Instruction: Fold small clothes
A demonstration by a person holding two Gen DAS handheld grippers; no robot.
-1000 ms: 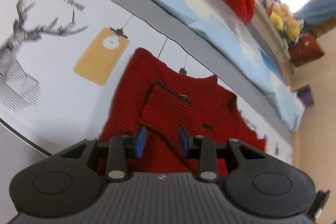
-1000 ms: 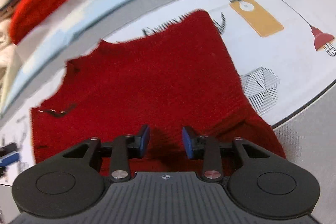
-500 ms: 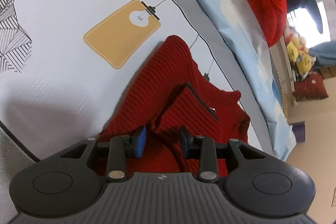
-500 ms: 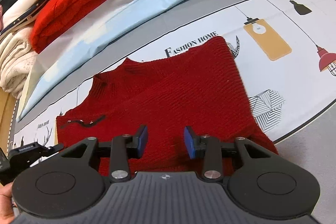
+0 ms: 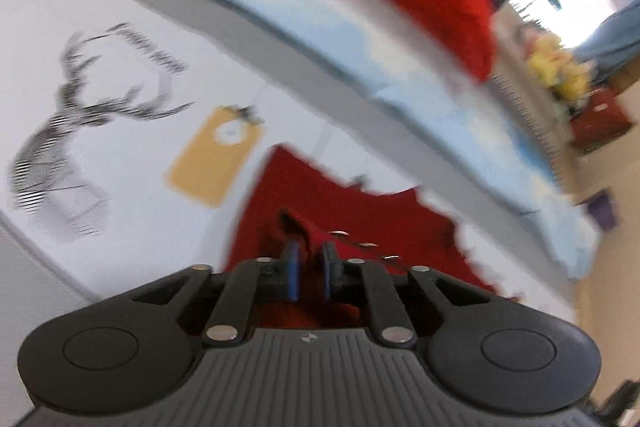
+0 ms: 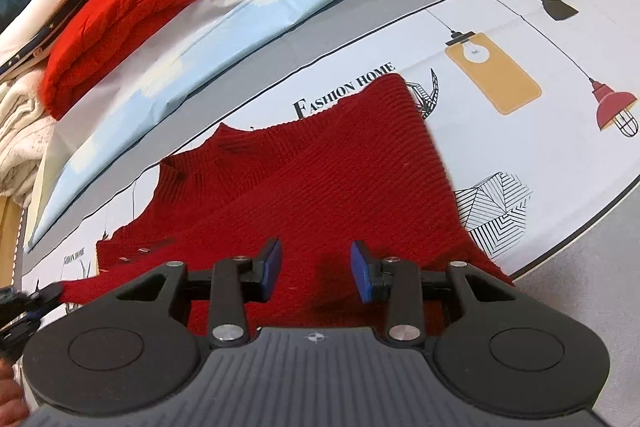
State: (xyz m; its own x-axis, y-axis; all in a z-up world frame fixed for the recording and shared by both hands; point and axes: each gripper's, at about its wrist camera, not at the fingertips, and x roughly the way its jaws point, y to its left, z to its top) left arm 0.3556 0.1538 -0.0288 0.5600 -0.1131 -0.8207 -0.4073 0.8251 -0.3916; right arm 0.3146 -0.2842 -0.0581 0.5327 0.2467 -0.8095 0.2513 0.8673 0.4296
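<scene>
Left gripper (image 5: 309, 269) has just been closing, and its blue pads now pinch a raised fold of the dark red sweater (image 6: 320, 179), near the edge with small metal fasteners; the fold stands up between the jaws while the rest of the garment lies flat beyond them; right gripper (image 6: 316, 269) hovers over the sweater's near part with its jaws apart and nothing between them, the knit showing through the gap. In the right wrist view the sweater spreads away from that gripper, its neck opening toward the upper left and its long side running from lower left to upper right; it lies on a white printed mat (image 6: 520, 39) with lamps, a deer and lettering. Beyond the mat runs a pale blue sheet (image 6: 248, 11); on it sits a stack of folded clothes (image 6: 120, 15), bright red knit lowest of those I can make out.
</scene>
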